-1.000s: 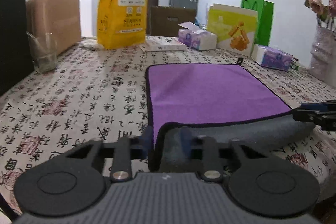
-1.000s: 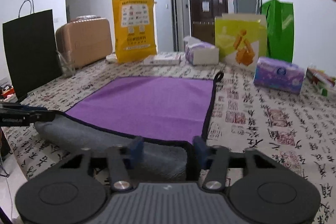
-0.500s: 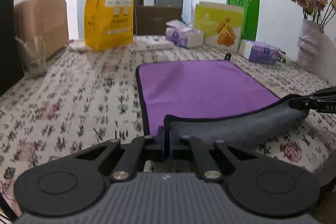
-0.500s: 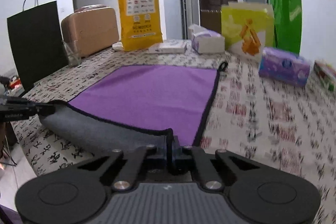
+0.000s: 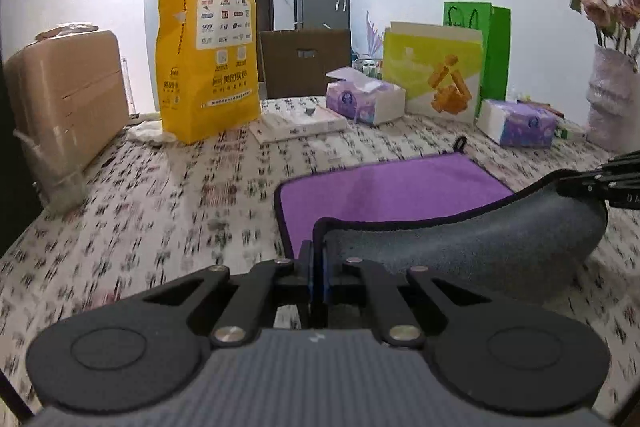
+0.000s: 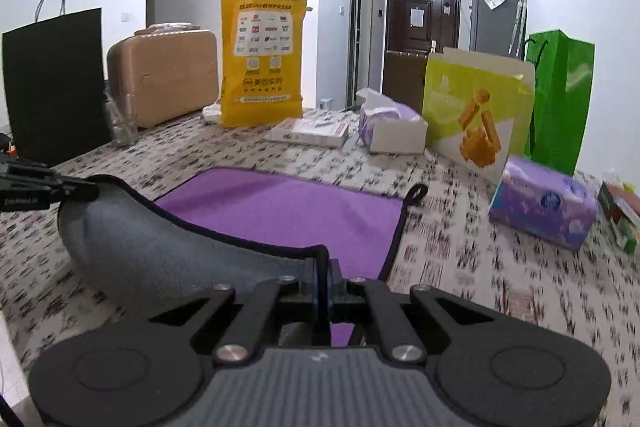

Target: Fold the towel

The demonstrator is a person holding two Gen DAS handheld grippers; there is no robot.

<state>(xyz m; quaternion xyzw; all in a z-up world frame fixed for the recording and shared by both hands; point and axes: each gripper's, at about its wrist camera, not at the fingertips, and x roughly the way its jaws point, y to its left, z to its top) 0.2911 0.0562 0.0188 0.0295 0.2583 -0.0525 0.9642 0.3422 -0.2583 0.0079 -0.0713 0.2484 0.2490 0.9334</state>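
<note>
Two wrist views, first fold under way. The towel lies on the patterned tablecloth, purple face up; its near edge is lifted and curled over, showing the grey underside as a sagging arc between my two claws. The left gripper is closed on the near left corner, the black hem pinched between its blue pads; the right gripper is likewise clamped on the near right corner. Each claw also appears at the rim of the other's view, at 3 o'clock in the left view and 9 o'clock in the right.

Risks, as I judge them: the hold is on the hem only, so a quick pull toward 12 o'clock could slip a corner free. Uneven travel of my two hands would lay the edge askew on the far hem. The slack middle may drop first and trap a crease, and drag could slide the flat half along the cloth.

Surroundings: the hanging loop marks the far right corner. Past it stand a tissue pack at 2 o'clock, an open tissue box, a flat carton, a yellow bag and a glass at 10 o'clock (all apart from the towel). Nothing lies on the purple face, so I read the fold path as unobstructed.
</note>
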